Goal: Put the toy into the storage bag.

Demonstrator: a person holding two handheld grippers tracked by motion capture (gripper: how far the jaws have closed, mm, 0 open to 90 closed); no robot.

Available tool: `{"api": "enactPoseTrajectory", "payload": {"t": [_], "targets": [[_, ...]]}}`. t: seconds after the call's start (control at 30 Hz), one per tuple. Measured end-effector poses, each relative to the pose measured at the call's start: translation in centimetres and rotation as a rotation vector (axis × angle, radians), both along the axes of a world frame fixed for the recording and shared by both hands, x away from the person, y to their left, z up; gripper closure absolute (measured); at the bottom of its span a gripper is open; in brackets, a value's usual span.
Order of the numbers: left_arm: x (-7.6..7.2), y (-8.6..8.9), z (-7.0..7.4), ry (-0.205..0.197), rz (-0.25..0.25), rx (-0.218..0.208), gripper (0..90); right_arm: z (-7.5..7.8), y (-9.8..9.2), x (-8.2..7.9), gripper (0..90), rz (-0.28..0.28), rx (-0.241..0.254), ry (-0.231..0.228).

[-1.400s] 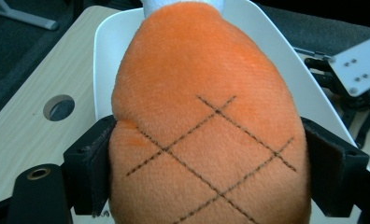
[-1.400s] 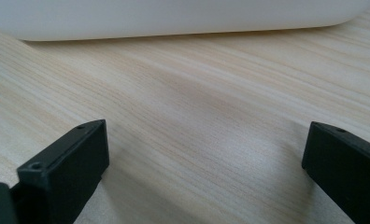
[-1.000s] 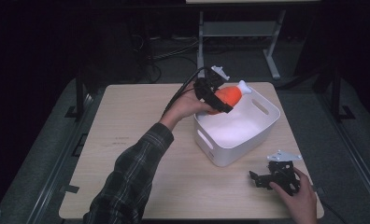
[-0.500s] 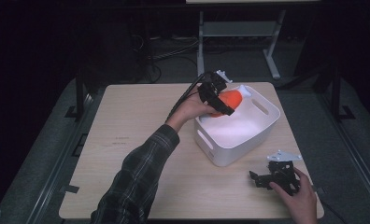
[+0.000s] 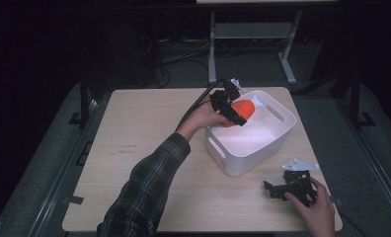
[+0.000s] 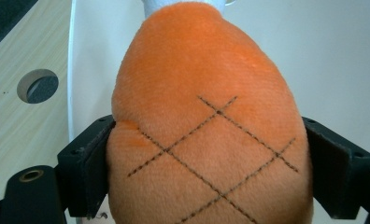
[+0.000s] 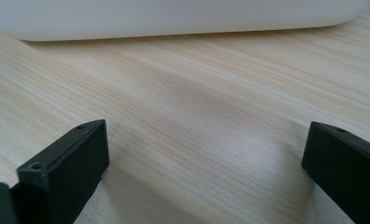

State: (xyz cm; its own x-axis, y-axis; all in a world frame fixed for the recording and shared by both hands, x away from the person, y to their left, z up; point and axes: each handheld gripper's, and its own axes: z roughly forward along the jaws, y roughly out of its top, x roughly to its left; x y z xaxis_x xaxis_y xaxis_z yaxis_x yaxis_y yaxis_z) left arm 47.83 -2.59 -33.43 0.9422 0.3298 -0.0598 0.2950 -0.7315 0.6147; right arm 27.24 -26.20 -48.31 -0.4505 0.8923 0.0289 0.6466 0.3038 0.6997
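An orange plush toy point(image 6: 206, 126) with stitched cross lines and a white top is clamped between the jaws of my left gripper point(image 6: 206, 182). In the high view the left gripper point(image 5: 231, 111) holds the orange plush toy point(image 5: 243, 109) over the far left rim of the white bin point(image 5: 277, 143). My right gripper point(image 5: 273, 190) rests on the table near the front right corner, open, with nothing between its fingers. In the right gripper view, my right gripper point(image 7: 206, 163) spans bare wood, and the bin's wall point(image 7: 174, 18) stands just beyond.
The light wooden table point(image 5: 144, 148) has a round cable hole point(image 6: 37, 86) beside the bin. A cable point(image 5: 196, 106) trails from the left gripper across the table's far edge. A metal stand point(image 5: 253, 34) is on the floor behind the table.
The left gripper has carried the plush toy a little leftward and toward the person, over the bin's far left rim. The right gripper has stayed put.
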Motion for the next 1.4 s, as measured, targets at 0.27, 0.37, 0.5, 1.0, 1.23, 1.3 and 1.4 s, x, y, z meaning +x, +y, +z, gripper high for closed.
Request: {"api": "enactPoseTrajectory", "payload": {"t": [0.27,0.37,0.5,1.0,1.23,1.3,1.4], "targets": [[-0.2,0.0,0.1,-0.011,-0.003,0.007,12.9,0.0,0.0,0.0,0.2,0.0,0.0,0.0],[-0.3,0.0,0.3,-0.023,-0.003,0.005,12.8,0.0,0.0,0.0,0.2,0.0,0.0,0.0],[-0.3,0.2,0.6,-0.036,-0.003,0.005,12.7,0.0,0.0,0.0,0.2,0.0,0.0,0.0],[-0.2,1.4,1.9,-0.066,0.001,-0.028,12.5,0.0,0.0,0.0,0.2,-0.001,0.001,0.001],[-1.2,3.0,2.7,-0.067,0.003,-0.042,12.7,0.0,0.0,0.0,0.2,0.0,0.001,0.001],[-1.5,3.4,2.8,-0.073,0.002,-0.047,12.7,0.0,0.0,0.0,0.2,0.0,0.0,0.001],[-2.0,4.2,3.0,-0.071,-0.002,-0.051,12.7,0.0,0.0,0.0,0.2,0.002,0.0,0.0]]}}
